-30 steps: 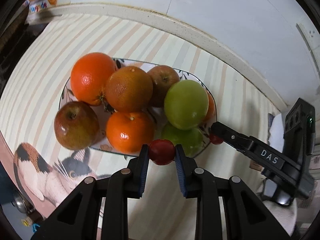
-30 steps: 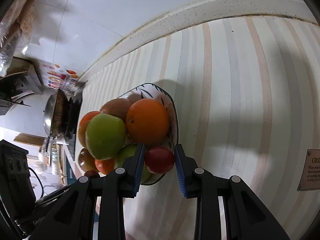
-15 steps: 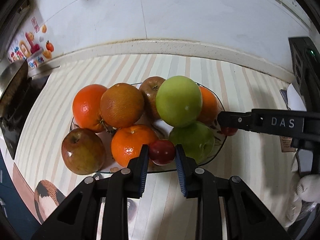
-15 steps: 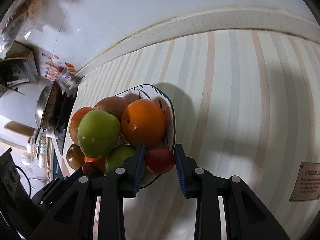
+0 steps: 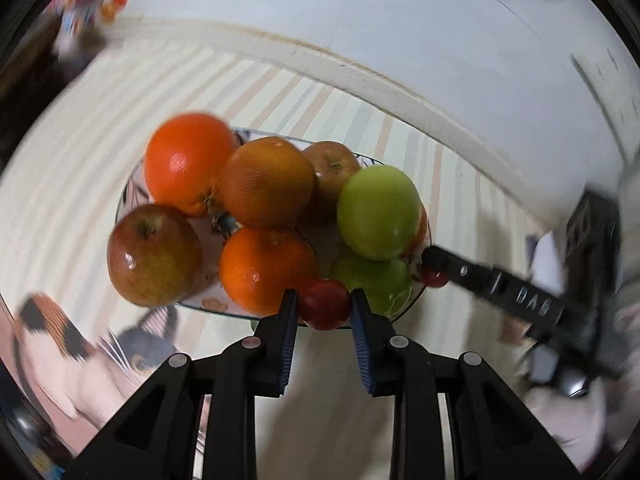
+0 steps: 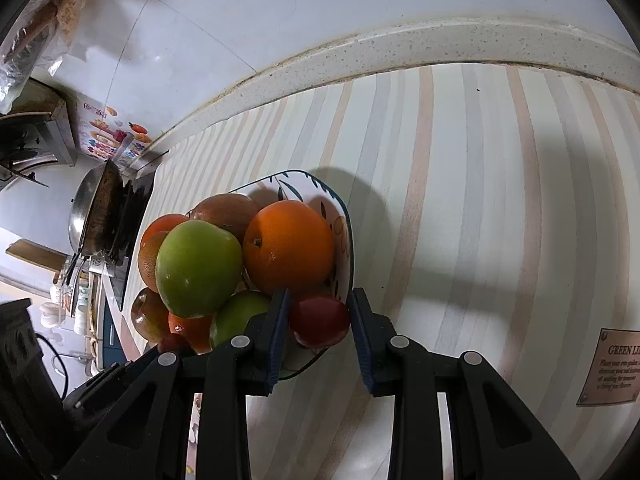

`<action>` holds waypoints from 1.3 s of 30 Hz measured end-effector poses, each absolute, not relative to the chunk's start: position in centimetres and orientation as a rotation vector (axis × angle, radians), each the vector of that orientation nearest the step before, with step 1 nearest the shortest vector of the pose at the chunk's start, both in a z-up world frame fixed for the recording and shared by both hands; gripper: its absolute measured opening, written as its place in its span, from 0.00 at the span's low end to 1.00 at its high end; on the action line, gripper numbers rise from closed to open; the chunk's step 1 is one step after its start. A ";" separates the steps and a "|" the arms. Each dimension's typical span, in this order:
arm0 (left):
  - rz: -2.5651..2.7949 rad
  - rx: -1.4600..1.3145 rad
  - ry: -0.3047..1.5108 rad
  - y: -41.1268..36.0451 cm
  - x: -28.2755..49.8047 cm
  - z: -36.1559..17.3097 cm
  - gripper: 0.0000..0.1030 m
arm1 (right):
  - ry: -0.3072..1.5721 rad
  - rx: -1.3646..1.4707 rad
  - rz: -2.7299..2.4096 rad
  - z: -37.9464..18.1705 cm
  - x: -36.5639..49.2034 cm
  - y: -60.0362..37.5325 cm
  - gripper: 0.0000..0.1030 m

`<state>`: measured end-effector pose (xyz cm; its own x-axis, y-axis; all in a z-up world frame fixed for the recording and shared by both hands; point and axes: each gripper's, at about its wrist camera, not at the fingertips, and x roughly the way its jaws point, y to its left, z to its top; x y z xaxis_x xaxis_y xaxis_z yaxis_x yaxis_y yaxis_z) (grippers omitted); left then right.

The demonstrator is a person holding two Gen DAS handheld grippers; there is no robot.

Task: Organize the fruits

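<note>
A patterned plate (image 5: 128, 196) on the striped counter holds several oranges, two brownish apples and two green apples (image 5: 378, 212). My left gripper (image 5: 324, 308) is shut on a small red fruit (image 5: 325, 309) at the plate's near rim. My right gripper (image 6: 318, 320) is shut on another small red fruit (image 6: 319, 321) at the plate's right rim (image 6: 349, 248). The right gripper also shows in the left wrist view (image 5: 430, 270), at the plate's right side.
A white wall and counter backsplash (image 6: 360, 48) run behind the plate. A pan (image 6: 94, 208) on a stove stands far left. A small plaque (image 6: 612, 368) lies on the counter at right. A cat-print mat (image 5: 80, 340) lies near the plate.
The left wrist view has swung and is blurred; the plate sits slightly further away than half a second ago. Both grippers still hold their red fruits at the plate's rim.
</note>
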<state>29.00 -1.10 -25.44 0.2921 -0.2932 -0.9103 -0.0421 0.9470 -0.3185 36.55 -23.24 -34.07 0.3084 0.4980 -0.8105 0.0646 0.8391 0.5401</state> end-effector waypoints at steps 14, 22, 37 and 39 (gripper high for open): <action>-0.130 -0.368 1.308 -1.2 31.5 -25.8 0.24 | 1.259 0.666 0.266 -35.3 36.5 -24.8 0.56; -0.091 -0.330 1.272 -0.3 30.8 -24.4 0.68 | 1.251 0.641 0.241 -34.5 35.7 -24.9 0.72; 0.014 -0.070 1.251 0.7 24.7 -19.3 0.83 | 1.146 0.135 0.100 -22.8 28.8 -21.1 0.93; 0.011 -0.054 1.241 0.7 23.7 -18.1 0.83 | 1.124 0.119 0.101 -21.0 27.5 -20.6 0.93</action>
<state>23.72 0.70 -18.12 0.3241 -0.0210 -0.9458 -0.0379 0.9987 -0.0352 27.47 -20.55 -20.98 0.4291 0.1407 -0.8922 -0.0205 0.9891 0.1461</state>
